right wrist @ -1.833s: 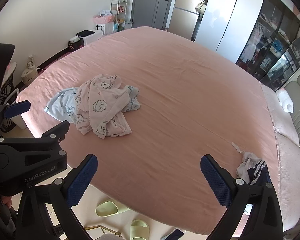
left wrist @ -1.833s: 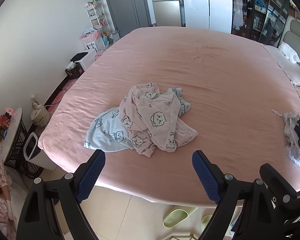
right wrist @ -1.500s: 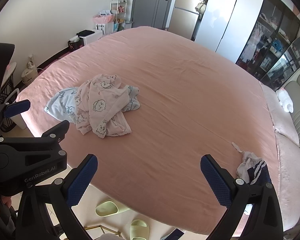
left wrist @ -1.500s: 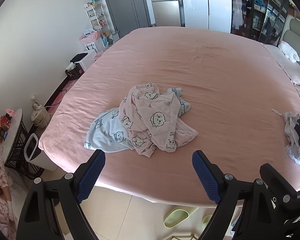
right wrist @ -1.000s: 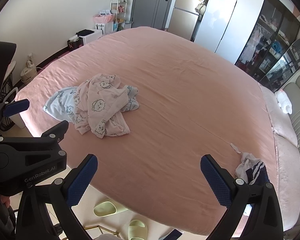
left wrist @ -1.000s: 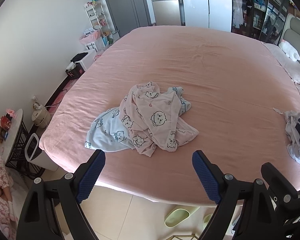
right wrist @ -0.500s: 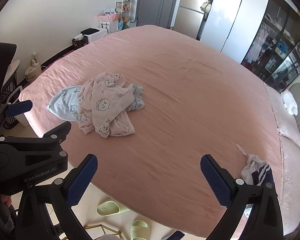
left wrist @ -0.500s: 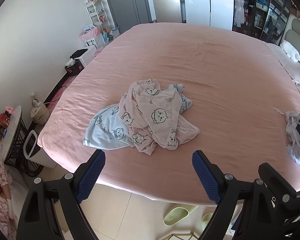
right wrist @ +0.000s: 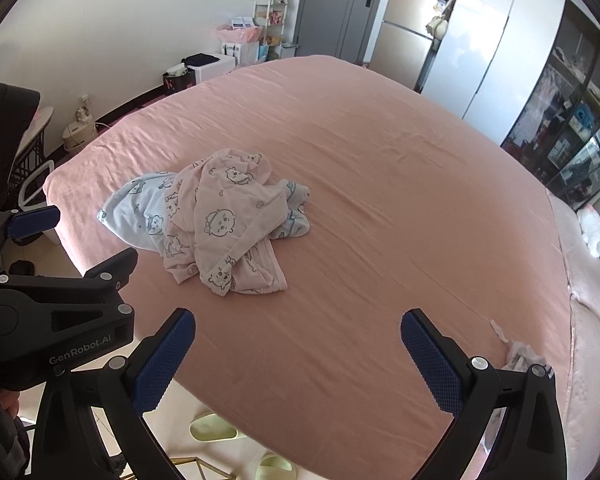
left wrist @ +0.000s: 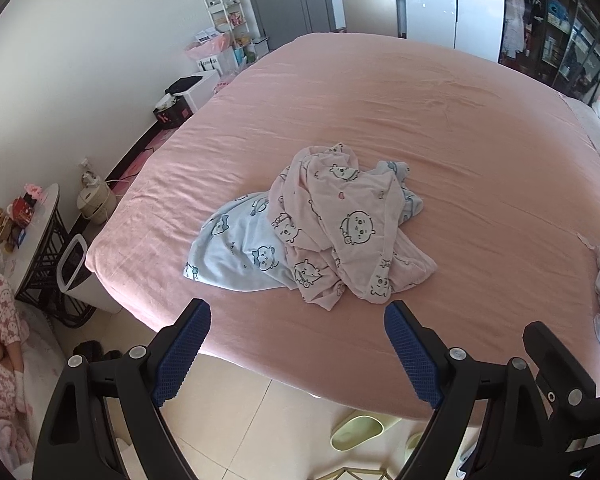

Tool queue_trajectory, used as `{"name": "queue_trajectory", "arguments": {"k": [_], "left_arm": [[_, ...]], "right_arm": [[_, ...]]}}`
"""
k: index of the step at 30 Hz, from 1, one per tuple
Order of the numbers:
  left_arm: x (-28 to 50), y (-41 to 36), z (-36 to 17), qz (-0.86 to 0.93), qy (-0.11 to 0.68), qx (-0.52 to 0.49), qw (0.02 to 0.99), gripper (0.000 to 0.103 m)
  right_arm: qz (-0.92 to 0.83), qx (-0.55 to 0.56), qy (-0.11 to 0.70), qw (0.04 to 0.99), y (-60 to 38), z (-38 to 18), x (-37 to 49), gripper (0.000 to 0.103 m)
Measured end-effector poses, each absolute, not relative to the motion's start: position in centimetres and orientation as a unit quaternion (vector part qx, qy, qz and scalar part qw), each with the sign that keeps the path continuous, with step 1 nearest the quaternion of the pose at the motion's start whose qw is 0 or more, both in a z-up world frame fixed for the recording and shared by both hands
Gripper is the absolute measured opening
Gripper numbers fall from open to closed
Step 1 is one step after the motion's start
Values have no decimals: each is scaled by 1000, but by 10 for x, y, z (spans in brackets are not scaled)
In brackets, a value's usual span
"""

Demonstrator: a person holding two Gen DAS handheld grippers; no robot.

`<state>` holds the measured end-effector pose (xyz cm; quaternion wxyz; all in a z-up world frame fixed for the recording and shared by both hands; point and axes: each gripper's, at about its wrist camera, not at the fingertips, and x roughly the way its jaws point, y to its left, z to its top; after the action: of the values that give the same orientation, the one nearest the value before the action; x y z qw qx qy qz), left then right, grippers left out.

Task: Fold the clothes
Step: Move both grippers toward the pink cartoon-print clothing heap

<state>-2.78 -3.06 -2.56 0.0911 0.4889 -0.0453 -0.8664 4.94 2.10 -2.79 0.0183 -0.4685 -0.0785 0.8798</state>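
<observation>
Two tops, pink (left wrist: 352,232) over blue (left wrist: 236,256), lie on the bed (left wrist: 460,128). Both grippers, left (left wrist: 296,344) and right (right wrist: 298,348), hang wide apart, empty. They are closer now.

left gripper (left wrist: 296,346) jaws wide apart, nothing held, lower frame centre. right gripper (right wrist: 298,354) same: spread wide, empty, lower frame.

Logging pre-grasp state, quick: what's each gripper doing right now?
Left gripper: open, holding nothing, short of the pink pajama pile.
Right gripper: open, holding nothing, over the bed edge.
</observation>
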Motion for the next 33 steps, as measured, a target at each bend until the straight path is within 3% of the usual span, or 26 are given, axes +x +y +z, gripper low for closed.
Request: {"name": "queue_trajectory", "arguments": {"k": [18, 25, 33], "left_arm": [[-75, -50, -76, -847, -7, 521, 102, 89], [-90, -53, -96, -844, -4, 526, 102, 89], [-107, -61, -114, -847, 14, 524, 85, 89]], "right_arm": [[876, -477, -50, -50, 25, -82, -13, 103], [886, -450, -94, -62, 20, -95, -28, 103], [878, -466, -55, -94, 25, -118, -52, 103]]}}
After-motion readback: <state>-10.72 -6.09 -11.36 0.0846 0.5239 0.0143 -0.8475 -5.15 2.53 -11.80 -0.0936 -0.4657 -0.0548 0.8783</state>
